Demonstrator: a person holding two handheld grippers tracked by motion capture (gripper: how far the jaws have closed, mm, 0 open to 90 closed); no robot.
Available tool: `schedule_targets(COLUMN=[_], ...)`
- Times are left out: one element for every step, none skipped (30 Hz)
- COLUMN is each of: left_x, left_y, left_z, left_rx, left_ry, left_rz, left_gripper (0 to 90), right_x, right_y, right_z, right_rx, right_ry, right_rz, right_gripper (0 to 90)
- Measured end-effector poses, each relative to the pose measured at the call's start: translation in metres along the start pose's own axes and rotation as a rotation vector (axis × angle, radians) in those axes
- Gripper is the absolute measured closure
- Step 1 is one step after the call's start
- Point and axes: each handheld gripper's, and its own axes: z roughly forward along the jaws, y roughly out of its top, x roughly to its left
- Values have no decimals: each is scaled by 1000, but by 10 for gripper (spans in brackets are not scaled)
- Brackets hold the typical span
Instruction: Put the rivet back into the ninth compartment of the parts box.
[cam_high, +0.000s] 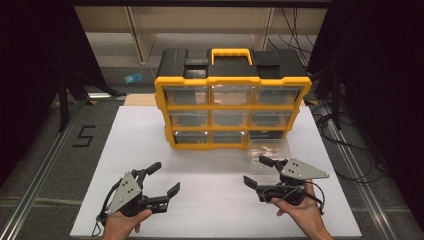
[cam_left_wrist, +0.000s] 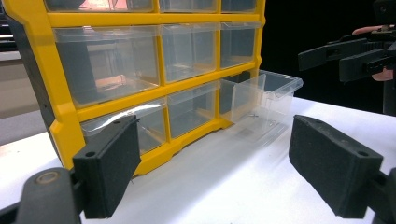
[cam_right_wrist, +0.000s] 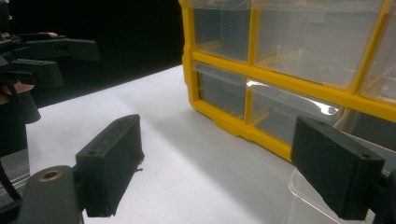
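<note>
High view: L gripper (cam_high: 167, 177) jaws wide apart, empty, near desk (cam_high: 150, 135) front-left edge; R gripper (cam_high: 255, 170) same, front-right. Clear drawer (cam_high: 269, 148) pulled out at organizer (cam_high: 232, 105) bottom-right, just ahead of R gripper.
L gripper view: drawer (cam_left_wrist: 266, 100) on desk, touching organizer.
R gripper view: drawer rim (cam_right_wrist: 308, 196) bottom right.

- Your left hand (cam_high: 122, 224) comes in from the bottom edge and grips the left gripper (cam_high: 166, 179) from behind, low and near you.
- Its jaws stand wide apart, pointing forward and to the right, with nothing between them.
- Your right hand (cam_high: 300, 212) holds the right gripper (cam_high: 256, 171) in the same way.
- Its jaws are also spread wide and bare, pointing left and slightly forward.
- The two grippers sit well apart, angled toward each other.
</note>
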Motion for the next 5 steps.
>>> schedule_targets(left_x=[0, 0, 0, 0, 0], left_y=[0, 0, 0, 0, 0], left_z=[0, 0, 0, 0, 0], left_rx=[0, 0, 0, 0, 1], left_ry=[0, 0, 0, 0, 0], left_rz=[0, 1, 0, 0, 0], left_gripper=[165, 164, 165, 165, 164], right_x=[0, 0, 0, 0, 0], right_y=[0, 0, 0, 0, 0], right_z=[0, 0, -1, -1, -1], right_rx=[3, -1, 0, 4, 3], right_ry=[-3, -1, -7, -11, -12], right_rz=[1, -4, -9, -2, -4], right_gripper=[178, 178, 178, 178, 178])
